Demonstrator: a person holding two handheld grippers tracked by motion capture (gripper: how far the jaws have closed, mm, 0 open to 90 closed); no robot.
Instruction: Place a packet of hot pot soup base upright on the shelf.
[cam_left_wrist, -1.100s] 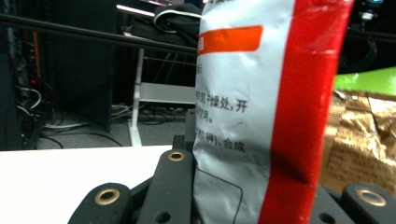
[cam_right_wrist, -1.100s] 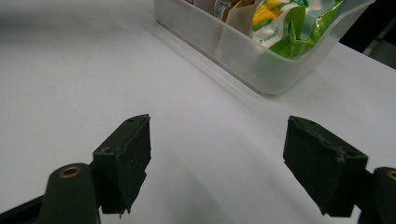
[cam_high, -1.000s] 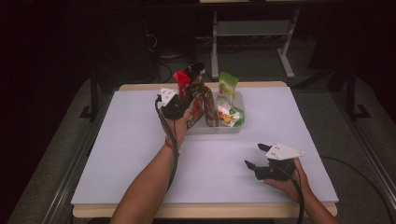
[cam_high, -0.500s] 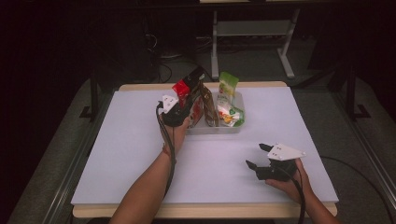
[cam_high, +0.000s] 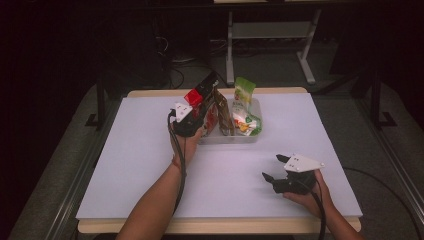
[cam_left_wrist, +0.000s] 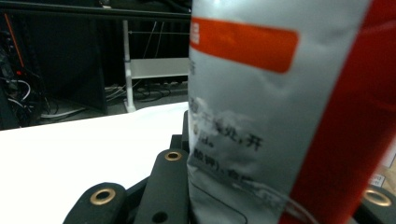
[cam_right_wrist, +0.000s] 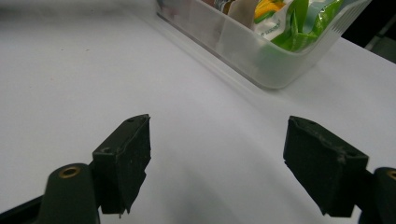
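My left gripper (cam_high: 196, 106) is shut on a red and silver snack packet (cam_high: 193, 96), held tilted over the left end of a clear plastic bin (cam_high: 227, 138). Its jaws have just eased open slightly with the packet still pinched between them. In the left gripper view the packet (cam_left_wrist: 261, 116) stands upright between the black fingers (cam_left_wrist: 170, 179). My right gripper (cam_high: 272, 167) rests low over the table's front right, open, with nothing between its pads (cam_right_wrist: 126, 154). The bin (cam_right_wrist: 261, 56) lies ahead of it.
The bin holds several upright snack packets, among them a green one (cam_high: 244, 92) and a brown one (cam_high: 223, 112). The white table top (cam_high: 140, 165) stretches bare to the left and front. Dark floor, cables and a white stand (cam_high: 235, 35) lie beyond.
The packet in my left gripper has tipped over and sunk a little toward the bin's left end. My right gripper has stayed where it was.
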